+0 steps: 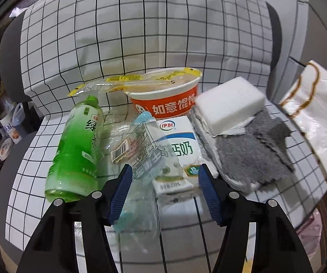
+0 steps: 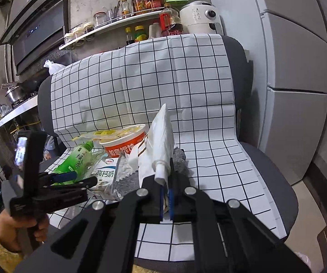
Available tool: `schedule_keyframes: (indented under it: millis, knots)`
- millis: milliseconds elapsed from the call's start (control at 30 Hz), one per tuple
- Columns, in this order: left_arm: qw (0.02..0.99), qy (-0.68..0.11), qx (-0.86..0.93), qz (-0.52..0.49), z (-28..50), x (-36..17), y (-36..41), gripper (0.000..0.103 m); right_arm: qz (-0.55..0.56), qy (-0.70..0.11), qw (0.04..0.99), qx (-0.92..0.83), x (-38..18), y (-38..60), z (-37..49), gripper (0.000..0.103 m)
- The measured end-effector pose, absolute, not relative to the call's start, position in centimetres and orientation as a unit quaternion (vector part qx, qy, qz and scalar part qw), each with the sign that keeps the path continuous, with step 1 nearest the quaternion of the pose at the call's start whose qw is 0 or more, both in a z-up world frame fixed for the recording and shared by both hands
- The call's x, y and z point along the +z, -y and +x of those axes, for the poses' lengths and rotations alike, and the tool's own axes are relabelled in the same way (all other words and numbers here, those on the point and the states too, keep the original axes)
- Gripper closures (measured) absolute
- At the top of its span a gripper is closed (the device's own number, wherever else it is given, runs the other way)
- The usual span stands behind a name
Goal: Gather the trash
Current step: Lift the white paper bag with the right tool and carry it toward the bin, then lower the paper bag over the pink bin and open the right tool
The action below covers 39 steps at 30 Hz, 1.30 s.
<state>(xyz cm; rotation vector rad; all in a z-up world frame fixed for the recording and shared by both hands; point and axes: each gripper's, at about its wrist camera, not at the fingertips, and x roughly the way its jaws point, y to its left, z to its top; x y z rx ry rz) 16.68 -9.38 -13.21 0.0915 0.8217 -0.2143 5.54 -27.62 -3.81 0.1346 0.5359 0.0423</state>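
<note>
Jaws: your right gripper [image 2: 166, 195] is clamped on the paper bag [image 2: 161, 136], your left gripper [image 1: 163, 182] gapes over the clear wrapper [image 1: 140, 150] lying near-centre between bottle [image 1: 77, 145] and milk carton [image 1: 179, 152]; it's light, crinkly, slippery, so pinch its near edge.

grey chair [image 2: 275, 173] under checked cloth [image 2: 154, 79] | bottle shelf [image 2: 118, 24] on concrete wall | range hood [image 2: 38, 29] left

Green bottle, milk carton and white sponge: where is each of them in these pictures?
green bottle [image 1: 77, 145]: left wrist view, on its label.
milk carton [image 1: 181, 150]: left wrist view, on its printed front.
white sponge [image 1: 229, 102]: left wrist view, on its top face.
</note>
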Motion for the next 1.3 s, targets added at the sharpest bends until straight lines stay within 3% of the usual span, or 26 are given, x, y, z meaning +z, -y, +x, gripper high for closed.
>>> schedule_keyframes:
  millis: [167,333,400,467,767,1000,1300]
  knots:
    - [0.914,-0.391,-0.085,0.063,17.6,-14.2,9.7,0.05,0.072,-0.27,0.96,0.024,-4.6,27.9,5.9,0.1]
    - [0.925,-0.366,-0.087,0.043,17.4,-13.2,8.2,0.085,0.077,-0.27,0.959,0.025,-4.8,27.8,5.8,0.1]
    - [0.932,-0.346,-0.103,0.018,16.6,-11.8,7.1,0.096,0.078,-0.268,0.96,0.024,-4.6,27.8,5.7,0.1]
    - [0.939,-0.318,-0.128,-0.014,15.1,-9.7,5.7,0.101,0.081,-0.264,0.961,0.024,-4.3,27.9,5.5,0.1]
    - [0.952,-0.239,-0.19,-0.027,8.6,-4.4,5.3,0.102,0.091,-0.249,0.964,0.007,-2.3,27.8,3.3,0.1]
    - [0.941,-0.223,-0.254,-0.035,5.3,-5.1,7.6,0.102,0.089,-0.259,0.961,-0.037,-2.0,28.9,0.4,0.1]
    - [0.889,-0.24,-0.39,-0.03,2.3,-8.3,16.4,0.102,0.087,-0.273,0.944,-0.162,-3.2,33.6,-6.4,0.1]
